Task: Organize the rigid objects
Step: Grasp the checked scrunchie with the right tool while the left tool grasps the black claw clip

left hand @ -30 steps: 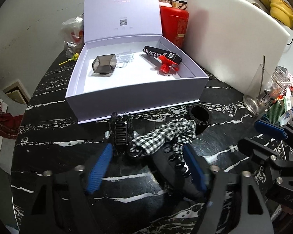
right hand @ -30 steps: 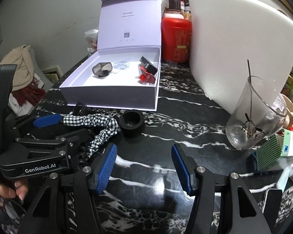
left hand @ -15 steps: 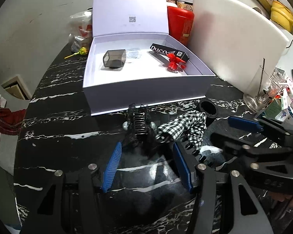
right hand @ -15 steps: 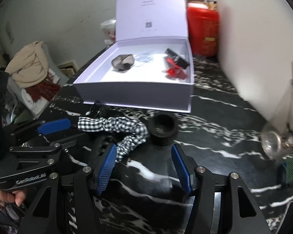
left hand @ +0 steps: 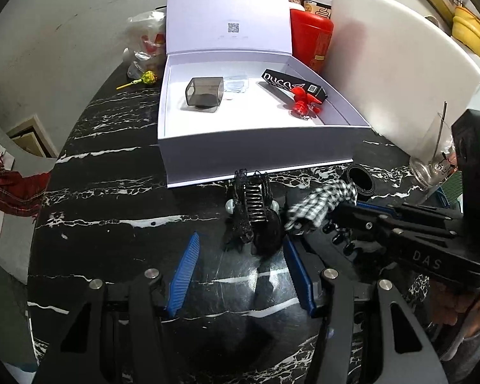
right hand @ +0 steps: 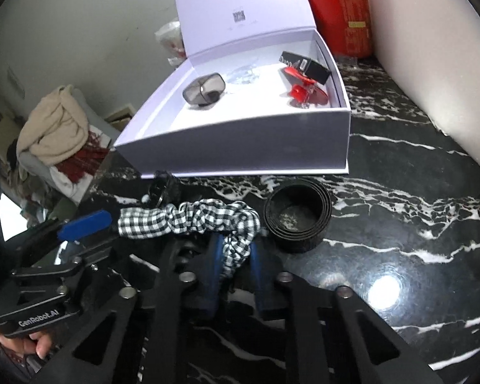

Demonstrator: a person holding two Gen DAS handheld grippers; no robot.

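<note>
Checkered scrunchie (right hand: 208, 220) beside black hair claw (left hand: 252, 204)

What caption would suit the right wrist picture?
Right gripper pinching a checkered fabric hair tie beside a coiled black belt, before an open white box.

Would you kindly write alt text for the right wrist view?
The right gripper is shut on a black-and-white checked scrunchie on a black marble table. A coiled black belt sits beside it, before an open white box.
</note>
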